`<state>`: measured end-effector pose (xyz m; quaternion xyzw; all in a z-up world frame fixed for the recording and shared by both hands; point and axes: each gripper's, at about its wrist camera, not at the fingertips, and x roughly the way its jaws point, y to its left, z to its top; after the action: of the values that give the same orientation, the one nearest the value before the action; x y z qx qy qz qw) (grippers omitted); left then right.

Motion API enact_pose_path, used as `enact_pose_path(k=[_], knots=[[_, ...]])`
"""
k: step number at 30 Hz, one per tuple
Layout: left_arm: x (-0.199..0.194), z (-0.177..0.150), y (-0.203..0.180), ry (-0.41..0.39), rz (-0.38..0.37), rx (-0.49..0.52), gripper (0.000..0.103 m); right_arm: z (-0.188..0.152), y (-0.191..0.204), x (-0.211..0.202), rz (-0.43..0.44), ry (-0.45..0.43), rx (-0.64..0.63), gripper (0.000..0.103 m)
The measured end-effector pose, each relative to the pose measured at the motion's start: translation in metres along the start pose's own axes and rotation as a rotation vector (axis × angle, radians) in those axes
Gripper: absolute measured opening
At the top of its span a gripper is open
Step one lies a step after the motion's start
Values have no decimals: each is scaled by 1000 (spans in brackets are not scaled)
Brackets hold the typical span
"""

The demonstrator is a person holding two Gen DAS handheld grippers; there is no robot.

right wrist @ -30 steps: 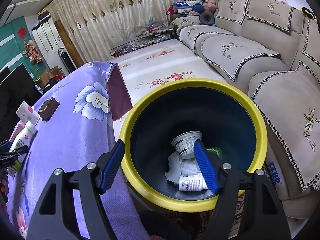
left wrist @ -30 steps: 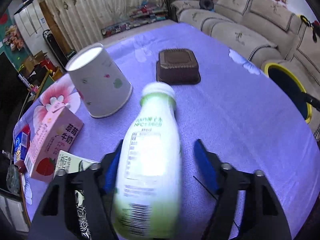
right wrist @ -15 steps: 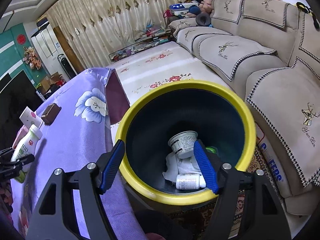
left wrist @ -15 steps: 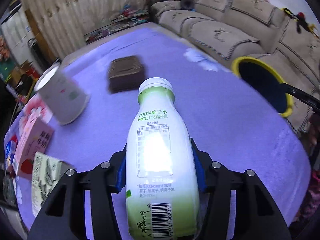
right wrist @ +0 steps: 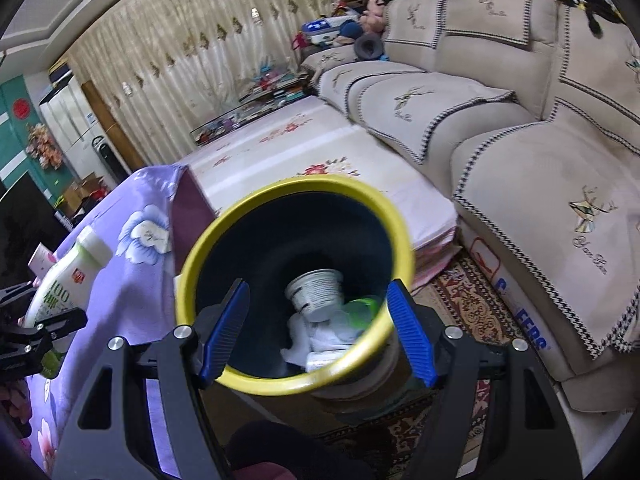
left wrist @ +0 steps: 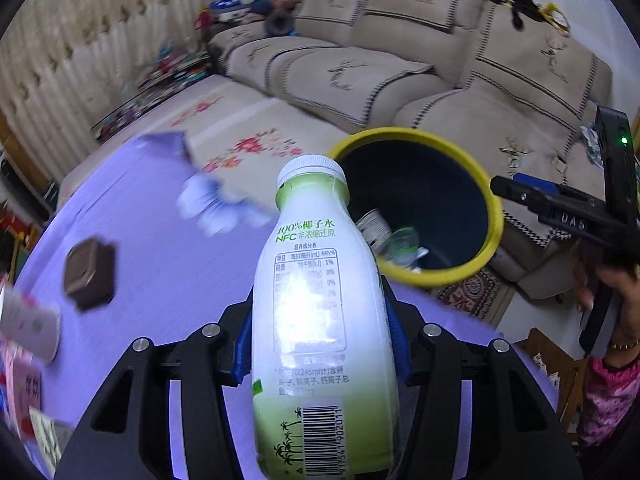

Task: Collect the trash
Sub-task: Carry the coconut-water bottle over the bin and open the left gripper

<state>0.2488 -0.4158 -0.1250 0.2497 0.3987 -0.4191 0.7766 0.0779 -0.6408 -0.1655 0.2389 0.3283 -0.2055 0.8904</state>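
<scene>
A beige sofa (right wrist: 500, 92) fills the far right of the room. The table under a purple floral cloth (left wrist: 160, 248) takes up the near left. Just off the table's right edge stands a yellow-rimmed bin (right wrist: 248, 376) with a dark inside; in it lie a white cup (right wrist: 316, 296) on its side, crumpled white paper (right wrist: 304, 336) and a green-tinted piece of plastic (right wrist: 362, 308).

The right gripper (right wrist: 316, 332) hovers directly above the bin, its blue-padded fingers (right wrist: 412, 340) spread wide apart over the rim, holding nothing.

The left gripper (left wrist: 320, 340) is closed on the body of a white and green plastic bottle (left wrist: 320, 300), a blue pad pressing on each side. The bottle sits over the table's near edge, white cap pointing toward the bin, which lies just beyond it to the right.

Farther left on the cloth sit a small brown box (left wrist: 89, 274), a tipped paper cup (left wrist: 28, 328) at the frame's edge, and a pink carton (left wrist: 24, 396), all blurred.
</scene>
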Motion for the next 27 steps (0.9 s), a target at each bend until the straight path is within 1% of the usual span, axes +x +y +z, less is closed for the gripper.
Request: enact_pose_path(k=[6,13,17,19,20,21,23,27], knots=[[32,43,-39,9,-44,50,53,-1,-31,-7,-35,-11,49,68],[77,81,-81,33,-87,86,52,-5,-57,-7,-59,-5,91,68],[94,91,-94,40,-99,91,52,-5,-66,-6,-70,-2,109,68],[99,95,-94,44,-104,76,52,-6,-68,-6,-72,-1,115,69],[99,97,-92,37,-104,66,56,-6,-69,-7,-72,0,117,69],[95,98,-91,21,-100,54,66,-6,-69,-7,-73,0,117,69],[85,97,-86,-18,-91,46,75,-6,-67,-6,-73,2,113,70],[50,85,-71,-87,-62,31,79,-6,-56,-5,-61,5,95,70]])
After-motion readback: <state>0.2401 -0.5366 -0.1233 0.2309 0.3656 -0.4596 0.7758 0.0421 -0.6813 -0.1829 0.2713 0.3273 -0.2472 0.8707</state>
